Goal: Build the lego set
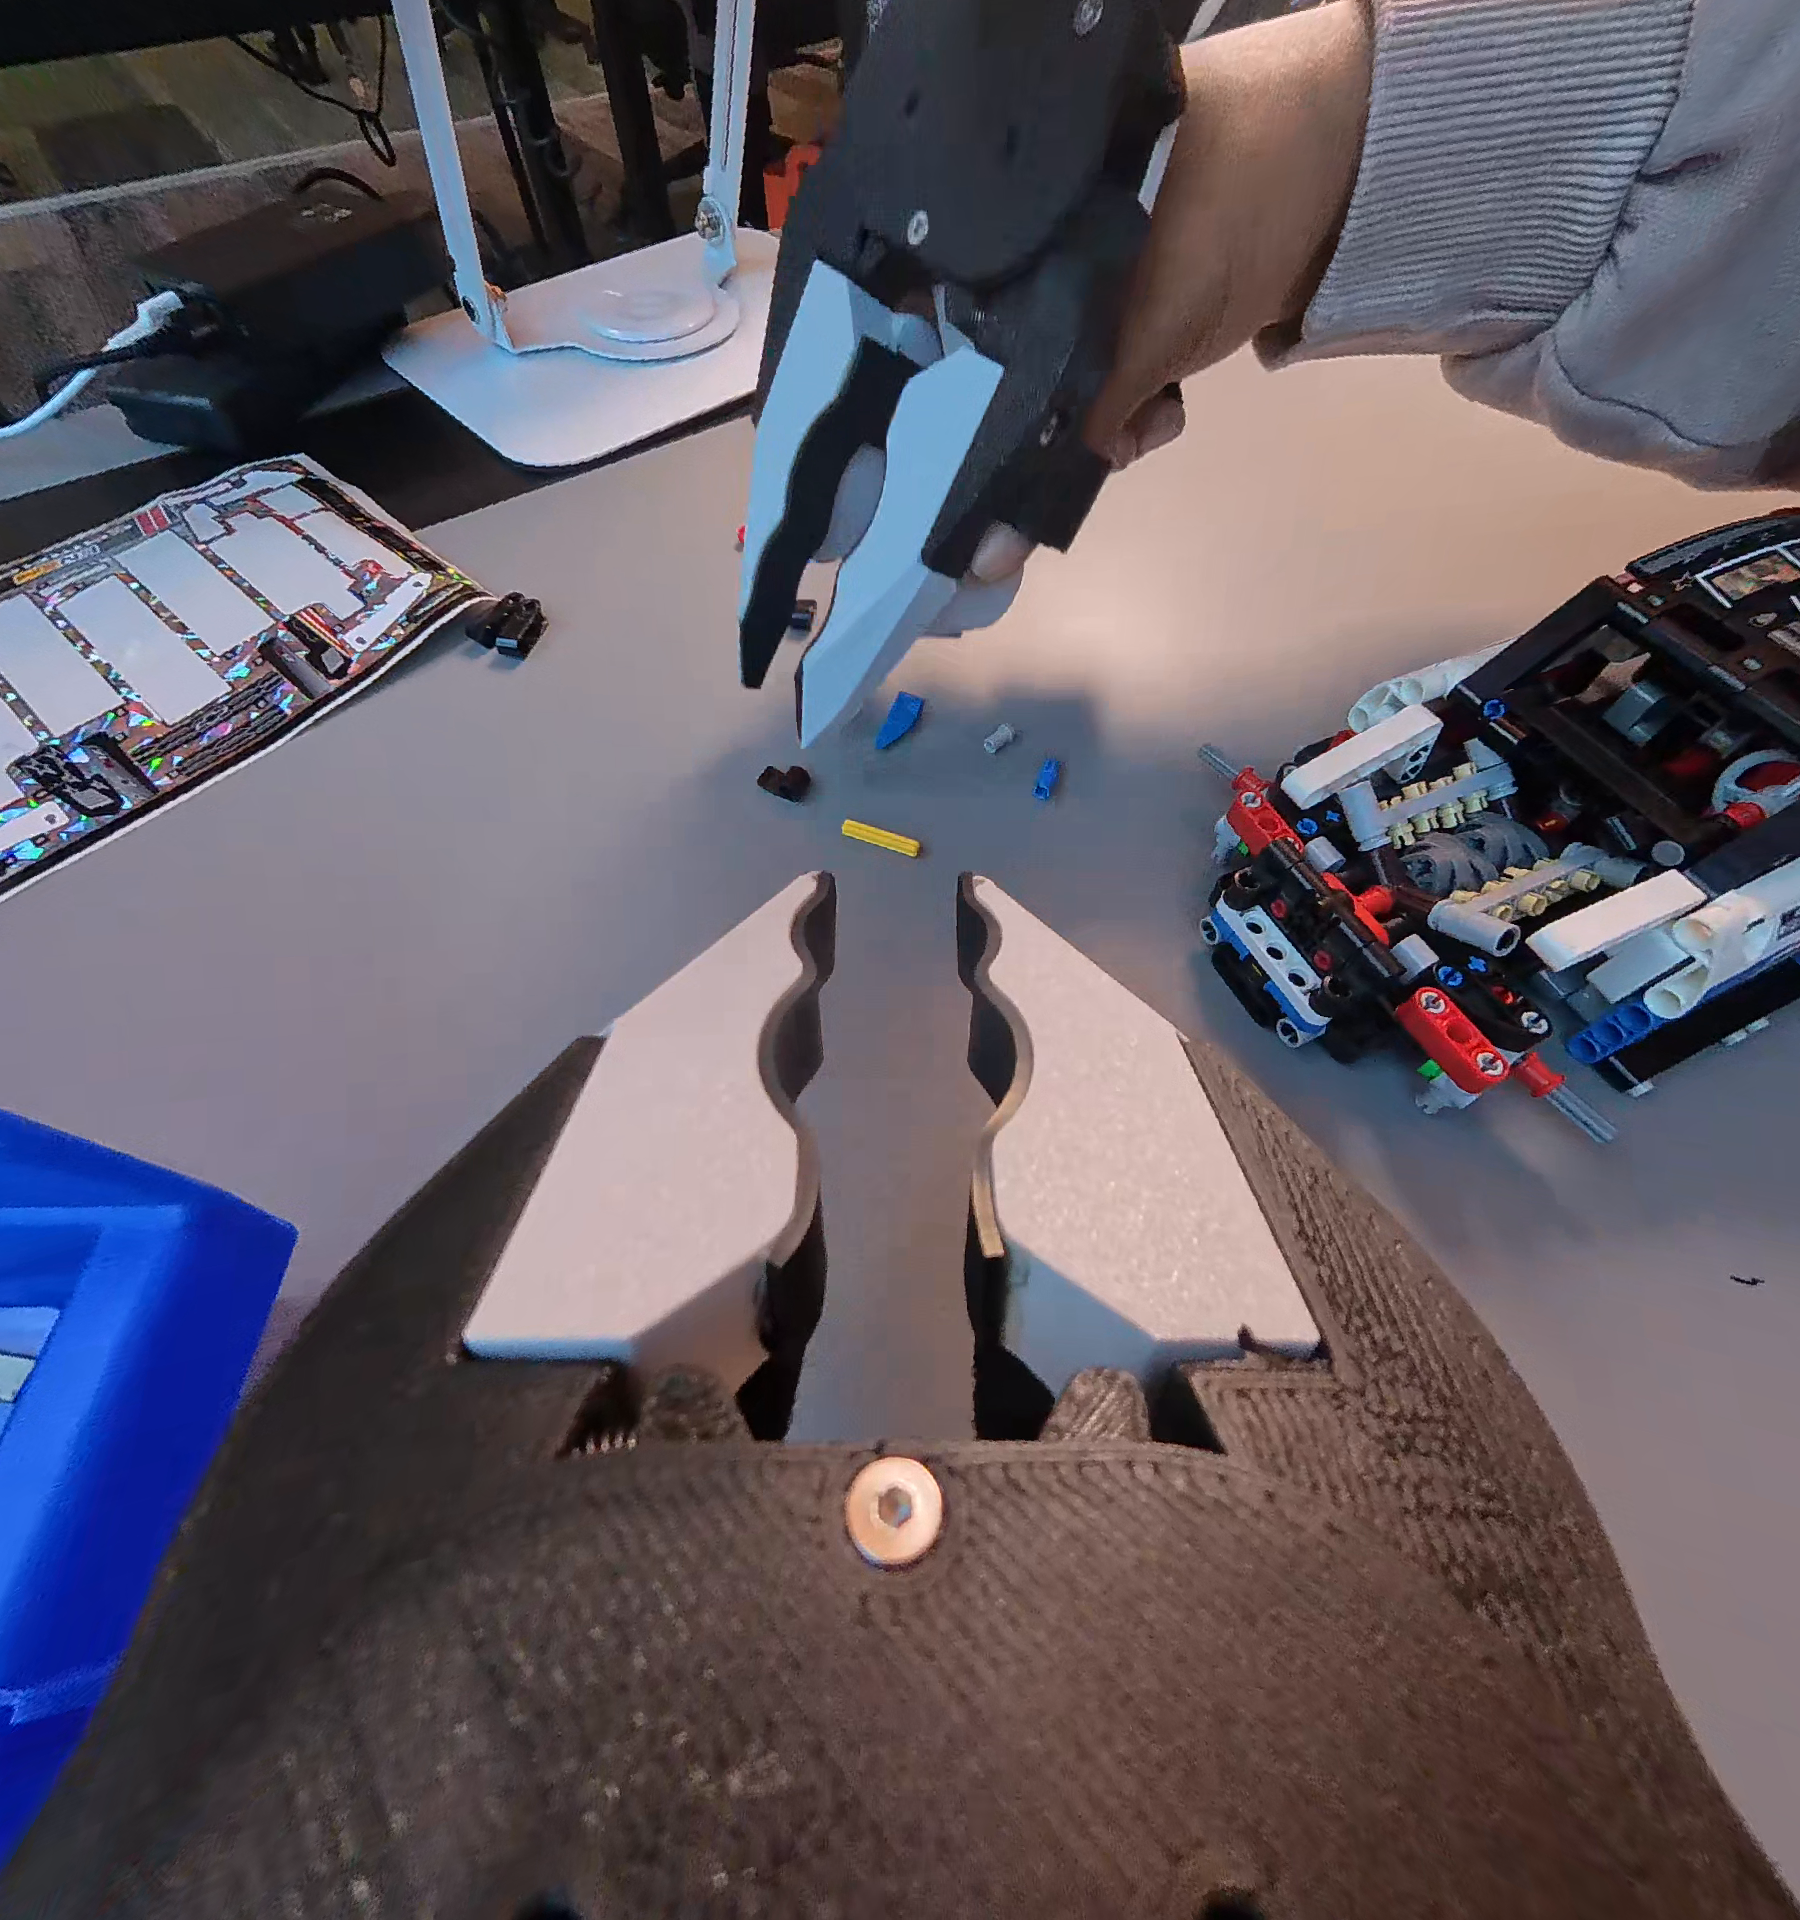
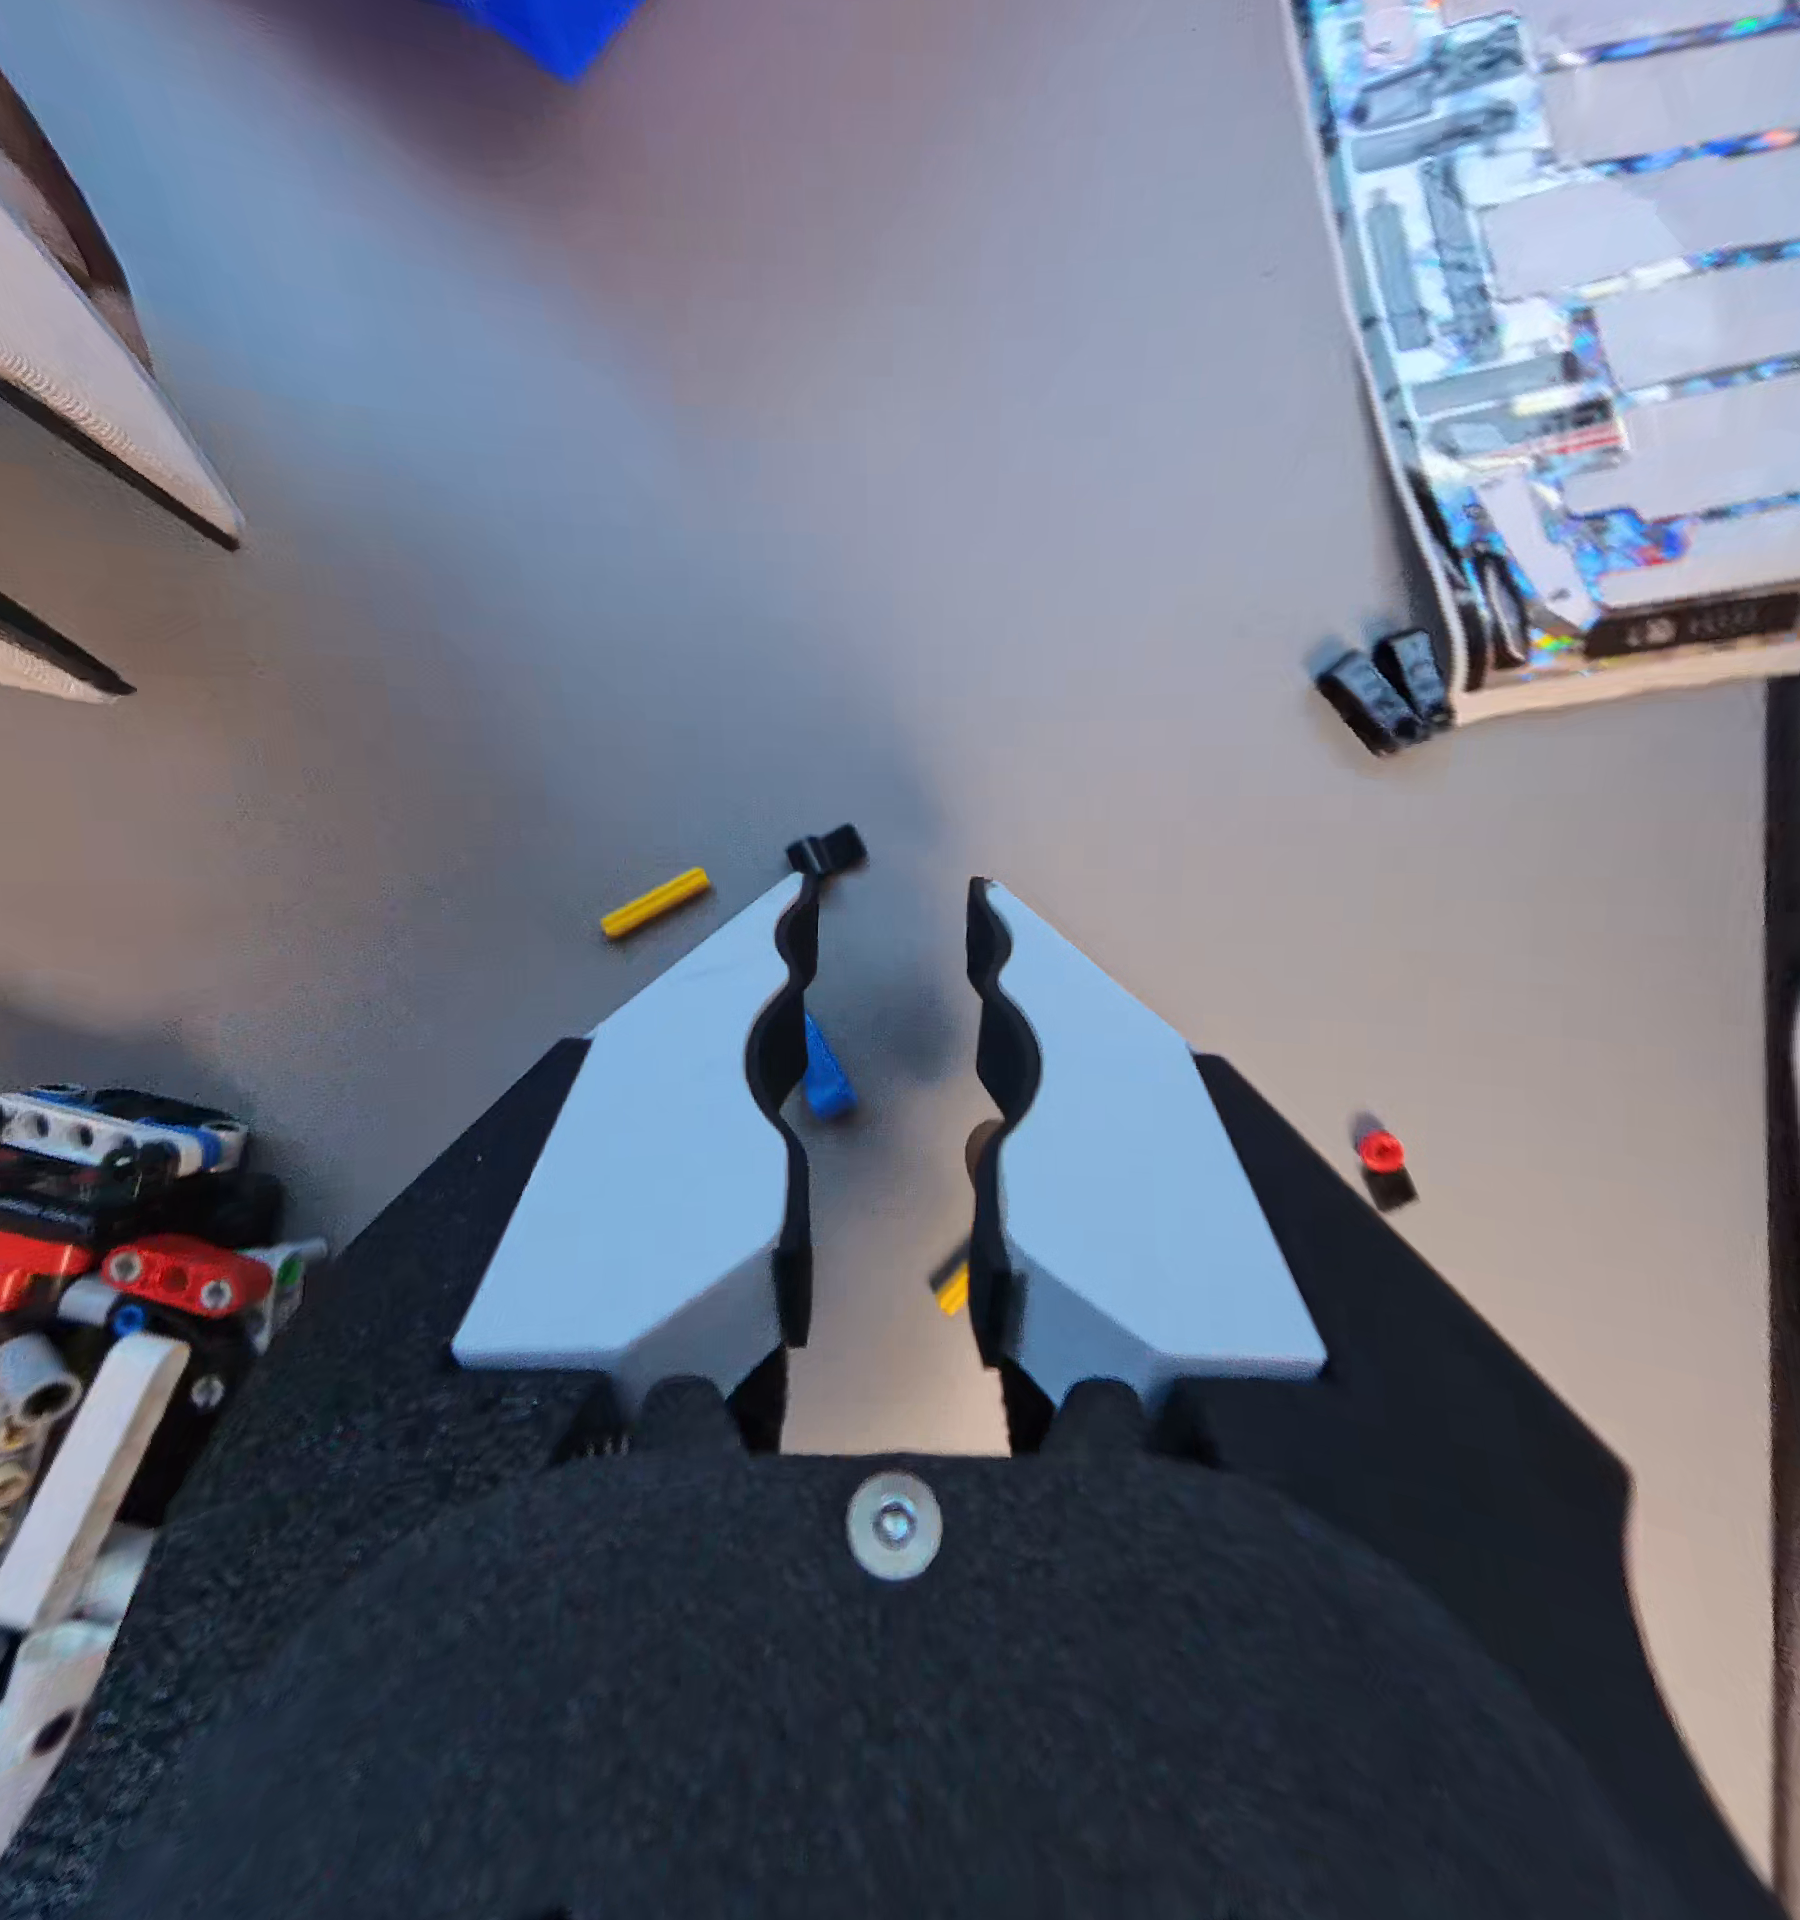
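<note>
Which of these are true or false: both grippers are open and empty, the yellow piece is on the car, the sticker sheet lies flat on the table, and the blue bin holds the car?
1. Both the left gripper and the right gripper are open and empty. True.
2. The yellow piece is on the car. False: it lies loose on the table.
3. The sticker sheet lies flat on the table. True.
4. The blue bin holds the car. False: the car sits on the table.

Both grippers have black textured printed bodies, pale grey wavy-edged fingers (image 1: pixel 688 1122), silver screw; ribbed grey sleeve (image 1: pixel 1561 208).
</note>
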